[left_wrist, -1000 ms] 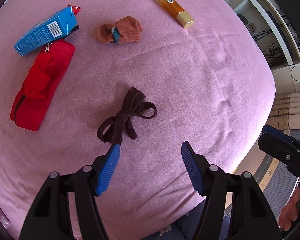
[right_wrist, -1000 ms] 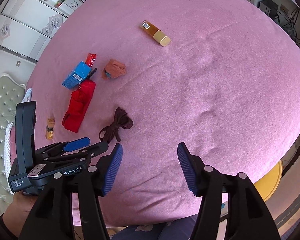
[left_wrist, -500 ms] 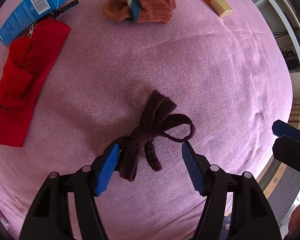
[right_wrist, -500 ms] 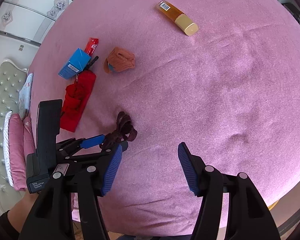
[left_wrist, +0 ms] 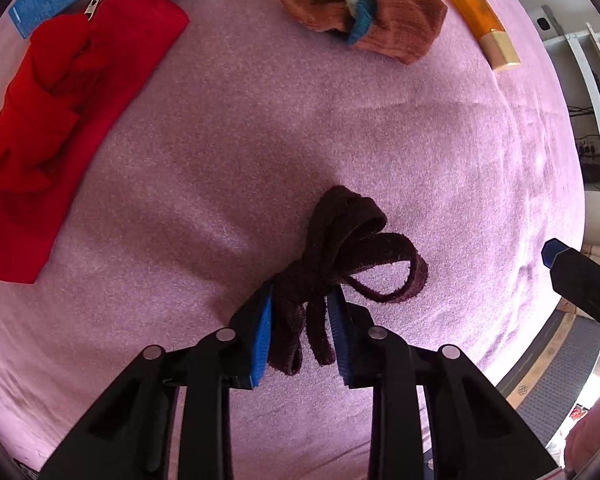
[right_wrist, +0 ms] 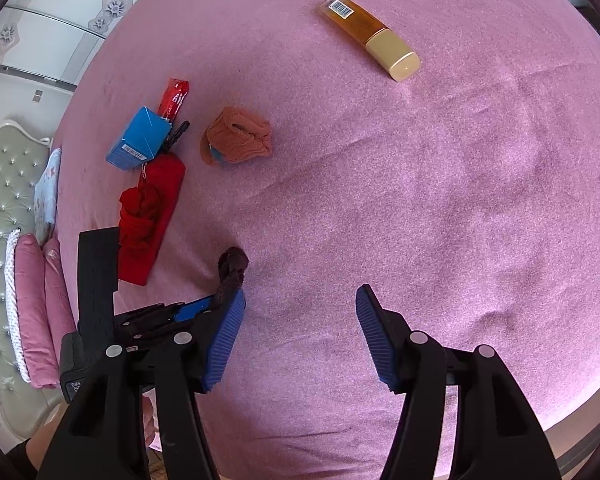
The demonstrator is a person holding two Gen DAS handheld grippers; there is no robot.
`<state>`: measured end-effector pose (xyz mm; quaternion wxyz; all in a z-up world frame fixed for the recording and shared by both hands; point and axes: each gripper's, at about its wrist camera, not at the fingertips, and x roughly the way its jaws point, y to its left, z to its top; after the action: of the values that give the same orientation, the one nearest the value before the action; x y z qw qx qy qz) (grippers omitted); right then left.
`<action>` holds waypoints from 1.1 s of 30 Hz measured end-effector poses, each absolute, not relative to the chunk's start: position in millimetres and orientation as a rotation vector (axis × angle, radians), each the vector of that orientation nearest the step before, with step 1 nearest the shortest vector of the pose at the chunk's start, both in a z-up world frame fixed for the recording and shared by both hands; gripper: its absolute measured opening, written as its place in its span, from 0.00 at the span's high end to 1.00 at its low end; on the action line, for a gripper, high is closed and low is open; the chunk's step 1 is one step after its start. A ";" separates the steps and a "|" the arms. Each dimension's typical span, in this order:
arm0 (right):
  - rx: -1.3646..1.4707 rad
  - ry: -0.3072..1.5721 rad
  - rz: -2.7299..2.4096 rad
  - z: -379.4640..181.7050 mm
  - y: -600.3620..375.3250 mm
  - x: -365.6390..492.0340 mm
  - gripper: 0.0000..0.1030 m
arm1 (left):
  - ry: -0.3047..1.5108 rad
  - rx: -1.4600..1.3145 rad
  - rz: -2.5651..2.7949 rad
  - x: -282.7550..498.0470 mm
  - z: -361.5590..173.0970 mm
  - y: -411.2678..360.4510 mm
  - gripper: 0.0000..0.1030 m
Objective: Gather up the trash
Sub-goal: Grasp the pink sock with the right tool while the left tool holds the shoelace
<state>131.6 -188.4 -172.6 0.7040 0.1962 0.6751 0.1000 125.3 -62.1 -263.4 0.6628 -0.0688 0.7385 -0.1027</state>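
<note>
Jaws of left gripper (left_wrist: pixel 300 330) have just been closing, now clamped on dark brown knotted fabric strap (left_wrist: pixel 340 256), lying on pink bedspread (left_wrist: pixel 480 168). Right gripper (right_wrist: pixel 300 336) spread, empty. Looks like pickup no. 1; orange bottle (right_wrist: pixel 370 36), blue carton (right_wrist: pixel 138 144) etc. uncollected.

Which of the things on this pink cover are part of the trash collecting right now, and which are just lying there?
In hand:
- dark brown knotted strap, with the left gripper just closed on it

Lying about, untouched:
- red pouch
- blue box
- brown socks
- amber bottle
- red wrapper
- right gripper, open and empty
</note>
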 end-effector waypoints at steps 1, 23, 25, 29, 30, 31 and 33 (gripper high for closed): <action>0.432 1.502 0.226 -172.8 -186.6 135.8 0.45 | 1.659 -0.170 -0.230 128.0 -259.9 -59.7 0.74; 0.366 1.522 0.302 -205.7 -131.2 253.4 0.51 | 1.522 -0.429 -0.130 204.5 -232.2 -17.3 0.74; 0.353 1.552 0.295 -212.7 -130.0 254.5 0.71 | 1.524 -0.433 -0.129 207.3 -232.1 -10.0 0.74; 0.365 1.564 0.300 -215.2 -133.0 245.4 0.87 | 1.523 -0.453 -0.132 209.4 -227.1 -5.2 0.74; 0.372 1.560 0.302 -213.2 -134.3 241.8 0.93 | 1.523 -0.458 -0.133 208.1 -225.8 -4.8 0.74; 0.379 1.560 0.307 -210.9 -135.8 237.7 0.94 | 1.523 -0.461 -0.133 205.8 -224.4 -5.3 0.74; 0.396 1.558 0.306 -205.0 -139.5 227.0 0.94 | 1.526 -0.467 -0.136 198.6 -219.0 5.3 0.74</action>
<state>227.0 -139.5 -205.0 0.6836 0.1765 0.6949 0.1363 198.6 5.3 -219.0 0.6962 -0.2092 0.6839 -0.0611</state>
